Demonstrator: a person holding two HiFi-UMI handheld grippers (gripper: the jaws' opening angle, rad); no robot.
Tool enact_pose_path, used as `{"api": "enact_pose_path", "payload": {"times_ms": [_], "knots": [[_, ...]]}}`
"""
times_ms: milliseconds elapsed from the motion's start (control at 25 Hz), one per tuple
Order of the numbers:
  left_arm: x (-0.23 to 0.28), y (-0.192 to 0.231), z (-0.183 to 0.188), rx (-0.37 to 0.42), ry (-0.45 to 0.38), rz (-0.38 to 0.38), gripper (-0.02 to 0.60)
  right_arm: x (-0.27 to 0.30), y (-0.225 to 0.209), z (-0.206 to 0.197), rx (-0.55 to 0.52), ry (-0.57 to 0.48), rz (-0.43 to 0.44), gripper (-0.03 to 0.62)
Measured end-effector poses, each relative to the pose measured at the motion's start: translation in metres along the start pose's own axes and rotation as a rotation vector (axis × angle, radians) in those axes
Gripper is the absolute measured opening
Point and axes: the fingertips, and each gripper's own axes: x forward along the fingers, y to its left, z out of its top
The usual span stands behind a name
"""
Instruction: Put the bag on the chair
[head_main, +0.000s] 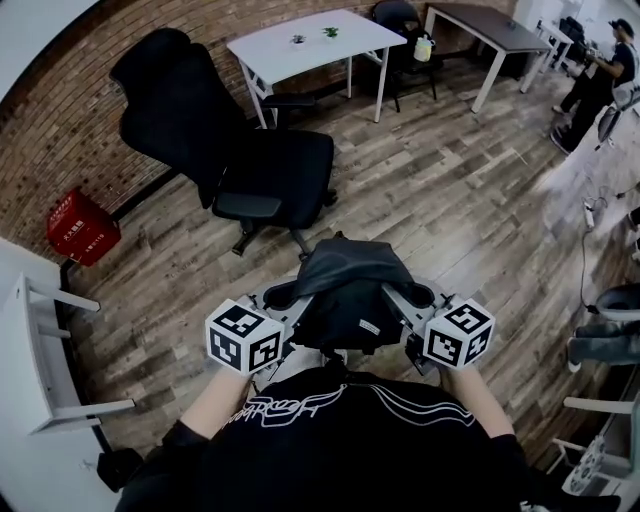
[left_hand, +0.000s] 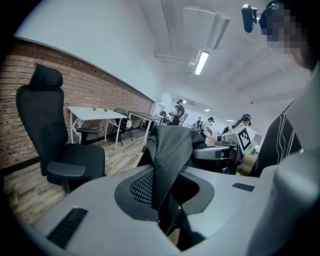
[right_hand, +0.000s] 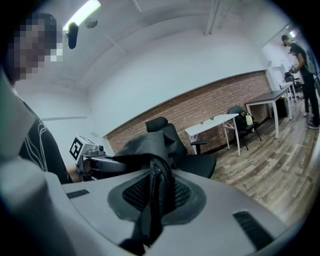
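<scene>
"What have the grippers got?"

"The left gripper (head_main: 284, 297) is clamped on a black mesh strap of the dark grey fabric bag (head_main: 345, 285). The right gripper (head_main: 418, 296) pinches another strap."

"And the bag itself?"

"It hangs between them, above the wood-plank floor (head_main: 450, 200). The black high-backed office chair (head_main: 275, 165) stands near, beyond it, by the brick wall (head_main: 60, 120)."

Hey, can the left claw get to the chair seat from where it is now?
Probably yes: the left claw, shut on the bag, faces the bare seat, with only floor between. The near armrest may crowd it.
</scene>
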Motion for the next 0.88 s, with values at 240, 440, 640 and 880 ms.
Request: {"api": "enact_pose_path", "payload": {"times_ms": [240, 440, 640, 880], "knots": [[0.052, 0.043, 0.051, 0.061, -0.036, -0.001, 0.078, 0.038, -0.058, 0.045, -0.019, -0.032, -0.014, 0.041], [0.088, 0.076, 0.087, 0.086, -0.078, 0.039, 0.078, 0.069, -0.101, 0.082, -0.059, -0.043, 0.010, 0.041], [0.129, 0.105, 0.119, 0.055, -0.087, 0.126, 0.078, 0.102, -0.153, 0.114, -0.059, -0.008, 0.087, 0.041], [0.162, 0.129, 0.150, -0.030, -0.120, 0.269, 0.078, 0.136, -0.197, 0.151, -0.076, 0.066, 0.224, 0.040]]}}
